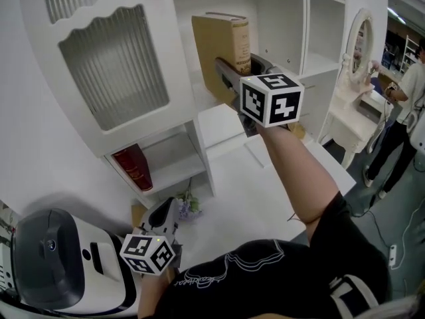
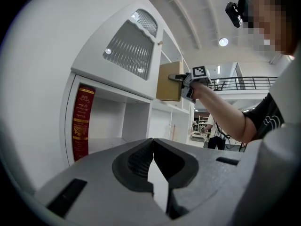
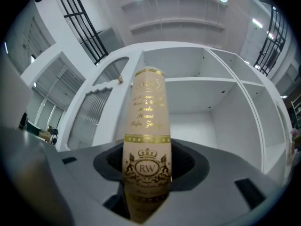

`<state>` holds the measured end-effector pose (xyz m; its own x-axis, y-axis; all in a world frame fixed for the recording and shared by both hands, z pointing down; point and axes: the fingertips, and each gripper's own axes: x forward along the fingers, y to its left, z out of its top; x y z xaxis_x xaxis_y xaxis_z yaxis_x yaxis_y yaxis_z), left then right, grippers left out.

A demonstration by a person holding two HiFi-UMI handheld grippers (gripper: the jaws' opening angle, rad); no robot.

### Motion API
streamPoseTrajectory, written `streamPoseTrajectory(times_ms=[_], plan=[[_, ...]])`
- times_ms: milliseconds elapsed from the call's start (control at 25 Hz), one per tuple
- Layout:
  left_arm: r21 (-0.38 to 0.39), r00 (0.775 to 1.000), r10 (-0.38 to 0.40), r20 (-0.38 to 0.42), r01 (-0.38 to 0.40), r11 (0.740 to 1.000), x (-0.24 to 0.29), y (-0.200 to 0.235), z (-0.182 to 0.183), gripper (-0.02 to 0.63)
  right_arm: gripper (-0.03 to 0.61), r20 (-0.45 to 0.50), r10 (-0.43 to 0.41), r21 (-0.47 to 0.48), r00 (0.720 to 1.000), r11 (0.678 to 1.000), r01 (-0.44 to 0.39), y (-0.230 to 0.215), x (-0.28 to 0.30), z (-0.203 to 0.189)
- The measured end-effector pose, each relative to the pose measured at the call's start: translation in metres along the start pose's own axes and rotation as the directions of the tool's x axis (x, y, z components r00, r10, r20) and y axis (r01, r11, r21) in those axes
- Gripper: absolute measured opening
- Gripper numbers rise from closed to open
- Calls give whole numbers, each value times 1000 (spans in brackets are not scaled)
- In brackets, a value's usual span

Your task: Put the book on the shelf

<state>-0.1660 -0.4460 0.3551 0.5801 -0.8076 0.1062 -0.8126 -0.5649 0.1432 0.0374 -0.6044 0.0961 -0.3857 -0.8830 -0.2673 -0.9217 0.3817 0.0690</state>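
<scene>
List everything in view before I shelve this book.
shelf: one, white, ahead
tan book: one, tan, held up before it
door: one, white, ribbed glass, left of tan book
red book: one, red, upright in lower bay
appliance: one, white-grey, bottom left
flowers: one bunch, purple, below lower bay
dresser: one, white, mirrored, far right
bystander: one, white top, far right
left claw: one, grey, shut, empty
right claw: one, grey, shut on tan book
</scene>
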Motion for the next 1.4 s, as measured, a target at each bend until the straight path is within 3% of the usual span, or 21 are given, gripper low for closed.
streamPoseTrajectory(times_ms=[320,800,1160,1400], plan=[[-18,1000,30,-7,-30,999,-3,10,-6,3,225,-64,-38,-33,997,999,36,-13,43,-18],[-43,997,77,5,-77,996,-11,25,-10,3,225,-179,-41,25,983,999,47,-29,92,-40],[-29,997,65,29,-64,998,-10,20,-3,3,227,-252,-12,7,968,1000,15,-32,104,-43],[-23,998,63,31,-62,998,-9,16,1,3,320,-193,42,7,980,999,-41,-25,91,-24]])
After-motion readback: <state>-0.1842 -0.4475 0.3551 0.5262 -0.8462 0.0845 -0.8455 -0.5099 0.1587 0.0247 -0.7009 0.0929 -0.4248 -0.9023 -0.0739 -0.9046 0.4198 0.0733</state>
